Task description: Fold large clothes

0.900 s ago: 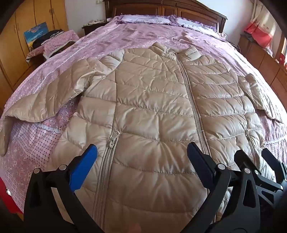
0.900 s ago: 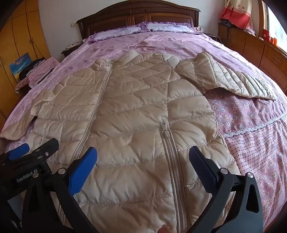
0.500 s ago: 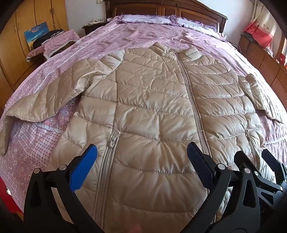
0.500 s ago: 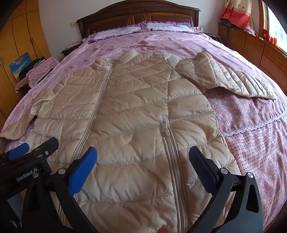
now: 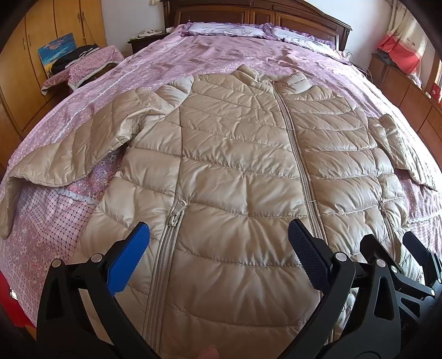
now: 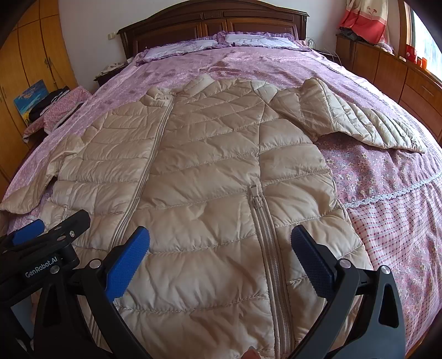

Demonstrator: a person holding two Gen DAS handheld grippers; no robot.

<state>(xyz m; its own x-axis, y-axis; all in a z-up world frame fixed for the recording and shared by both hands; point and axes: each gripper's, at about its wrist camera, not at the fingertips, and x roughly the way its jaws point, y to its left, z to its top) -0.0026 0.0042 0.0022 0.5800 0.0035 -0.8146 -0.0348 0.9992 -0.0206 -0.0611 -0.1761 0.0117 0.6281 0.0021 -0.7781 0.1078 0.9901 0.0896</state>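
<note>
On the bed: beige quilted jacket (image 5: 234, 176) spread flat, front up, main zip closed, collar toward the headboard (image 6: 212, 24), hem at the foot edge nearest both cameras.
Landmark: the jacket; every place below is given from it.
Left gripper (image 5: 218, 248): hangs just above the jacket's hem, left of the main zip; jaws spread wide, blue pads (image 5: 128, 256) apart, nothing between them.
Right gripper (image 6: 221, 254): hangs just above the hem, right of the main zip, over the pocket zip (image 6: 262, 221); jaws spread wide, holding nothing.
Gripper spacing: the two sit side by side, each showing at the edge of the other's view.
Left sleeve (image 5: 71, 154): stretched out from the jacket's left shoulder, its cuff drooping over the bed's left edge.
Right sleeve (image 6: 356, 121): stretched out from the right shoulder, cuff lying flat on the bedspread (image 6: 386, 176).
Open room: bare bedspread runs between the collar and the pillows (image 6: 215, 41), and beside the jacket's right flank below the sleeve.
Edges: wooden wardrobe (image 5: 30, 55) stands left of the jacket, beyond the bed; a low cabinet (image 6: 400, 74) runs along the right.
Left of the jacket's shoulder: a side stand draped with floral cloth (image 5: 83, 63), dark clothing on it.
</note>
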